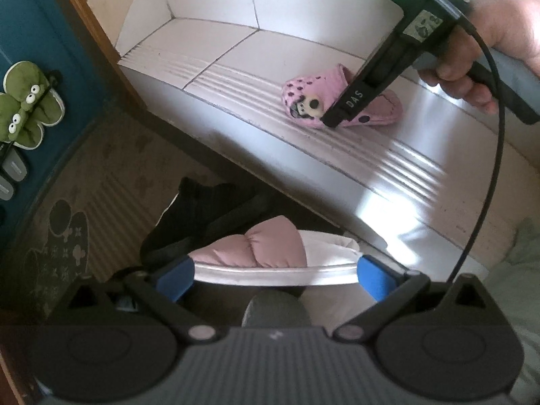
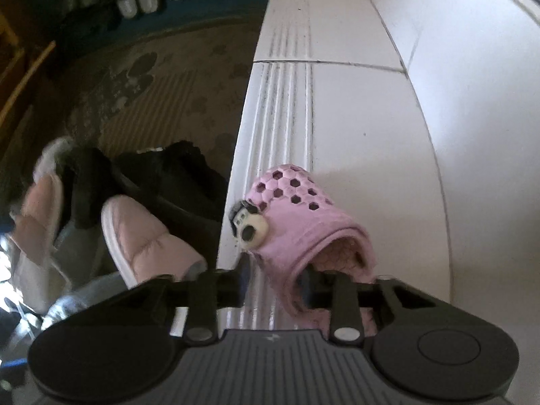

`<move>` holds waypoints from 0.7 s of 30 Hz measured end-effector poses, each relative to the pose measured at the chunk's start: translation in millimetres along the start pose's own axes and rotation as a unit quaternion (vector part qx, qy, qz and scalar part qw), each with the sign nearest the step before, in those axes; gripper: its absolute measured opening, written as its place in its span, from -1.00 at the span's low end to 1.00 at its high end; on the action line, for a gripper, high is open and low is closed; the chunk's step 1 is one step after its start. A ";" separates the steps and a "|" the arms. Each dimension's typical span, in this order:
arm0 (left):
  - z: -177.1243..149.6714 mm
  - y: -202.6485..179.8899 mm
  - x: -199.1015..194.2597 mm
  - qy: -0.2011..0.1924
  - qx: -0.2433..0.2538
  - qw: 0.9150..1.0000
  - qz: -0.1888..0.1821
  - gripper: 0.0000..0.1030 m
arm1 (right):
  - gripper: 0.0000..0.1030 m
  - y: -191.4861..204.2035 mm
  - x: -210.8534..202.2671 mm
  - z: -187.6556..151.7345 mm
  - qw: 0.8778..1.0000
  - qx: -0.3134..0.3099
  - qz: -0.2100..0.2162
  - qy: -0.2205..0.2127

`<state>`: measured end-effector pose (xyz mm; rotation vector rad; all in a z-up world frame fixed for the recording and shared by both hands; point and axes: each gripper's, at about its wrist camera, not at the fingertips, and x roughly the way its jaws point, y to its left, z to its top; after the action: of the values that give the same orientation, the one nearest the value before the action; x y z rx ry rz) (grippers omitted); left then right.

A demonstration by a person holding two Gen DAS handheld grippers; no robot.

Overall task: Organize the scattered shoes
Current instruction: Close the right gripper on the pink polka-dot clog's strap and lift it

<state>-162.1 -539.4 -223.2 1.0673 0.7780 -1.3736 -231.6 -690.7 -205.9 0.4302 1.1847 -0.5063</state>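
A pink clog point(image 2: 297, 216) with a panda charm lies on the white tiled step point(image 2: 354, 101). My right gripper point(image 2: 275, 276) is shut on the clog's side wall, one finger inside the opening and the other outside. In the left wrist view the same clog point(image 1: 384, 108) shows under the right gripper point(image 1: 332, 121), held by a person's hand point(image 1: 472, 67). My left gripper point(image 1: 273, 278) stands open wide, its blue pads point(image 1: 373, 276) on either side of a pink padded slipper point(image 1: 256, 253) on the floor.
Black shoes point(image 1: 202, 209) lie behind the padded slipper, beside the step. A second pink padded slipper point(image 2: 37, 202) lies further left. Green frog slippers point(image 1: 27, 108) and grey slippers point(image 1: 13, 168) sit on a blue mat point(image 1: 44, 33). A patterned rug point(image 1: 84, 202) covers the floor.
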 end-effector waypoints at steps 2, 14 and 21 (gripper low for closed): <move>-2.0 2.3 -1.6 -0.004 -0.003 1.000 0.003 0.99 | -0.77 9.0 -3.0 4.2 1.000 -0.013 0.003 -0.004; -16.1 36.2 -14.1 0.000 -0.075 0.996 0.038 0.73 | -0.82 71.8 -27.5 32.8 0.995 -0.077 0.050 -0.042; -24.7 51.5 -21.8 0.008 -0.097 0.994 0.047 0.22 | -0.82 104.2 -41.4 40.6 0.991 -0.100 0.074 -0.057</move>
<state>-109.7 -513.9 -204.9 0.9514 0.8448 -1.1867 -152.1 -623.1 -148.2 0.3094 1.0711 -0.2759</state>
